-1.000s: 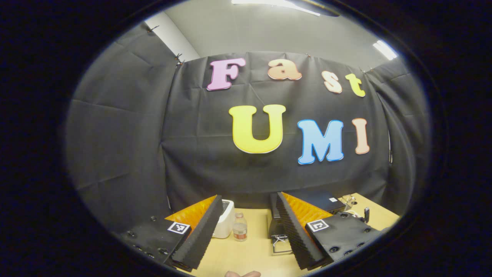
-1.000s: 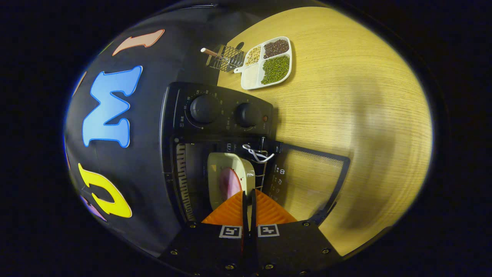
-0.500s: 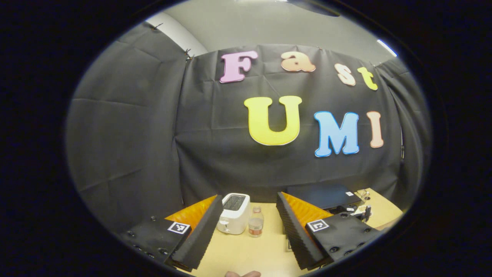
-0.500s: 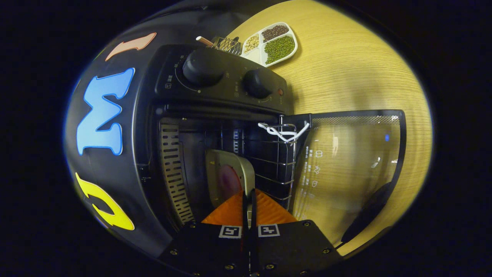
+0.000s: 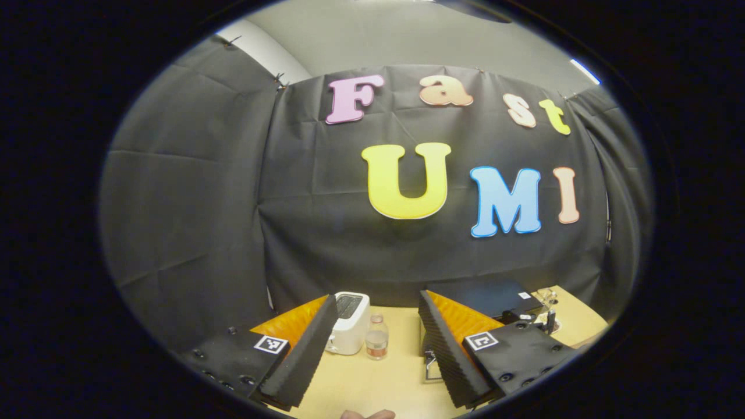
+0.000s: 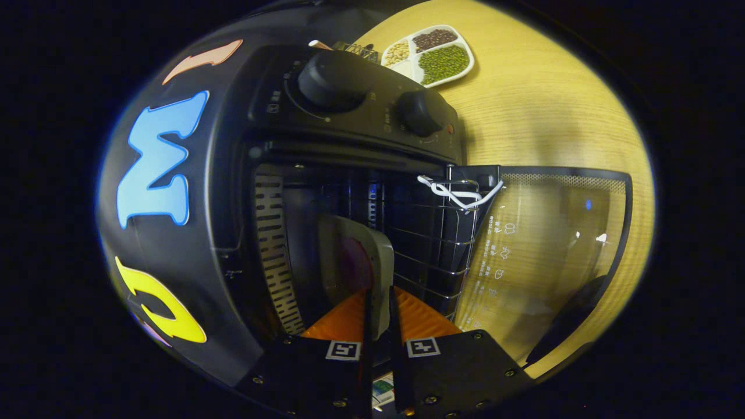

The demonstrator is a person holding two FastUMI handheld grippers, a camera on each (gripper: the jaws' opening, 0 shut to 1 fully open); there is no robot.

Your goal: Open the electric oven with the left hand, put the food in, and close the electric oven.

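Right gripper is pinched narrow on the rim of the plate. I judge both fingers are pressing it, with the rim's edge showing in the thin gap between them. That plate carries the food, a pinkish round piece, and it sits edge-on to my camera because the gripper is rolled over. It's already inside the oven mouth, just beside the wire rack. I can't tell whether it is touching the wires.

Past the rack, the glass door lies folded open over the table, its handle a dark bar at the near edge. Two knobs sit on the control panel. Beyond that is a divided tray of beans.

Left gripper is wide open, holding nothing. It is aimed at the booth wall, and a toaster and small bottle stand between its fingers in the distance.

My worries from here: if I let go before the plate rests flat on the rack, it drops or tips and the food slides off. The rack's front wire could catch the rim and jolt it. Pulling out carelessly, I could drag the plate back with me. The door can only shut once the plate is fully in and my gripper is clear of it.
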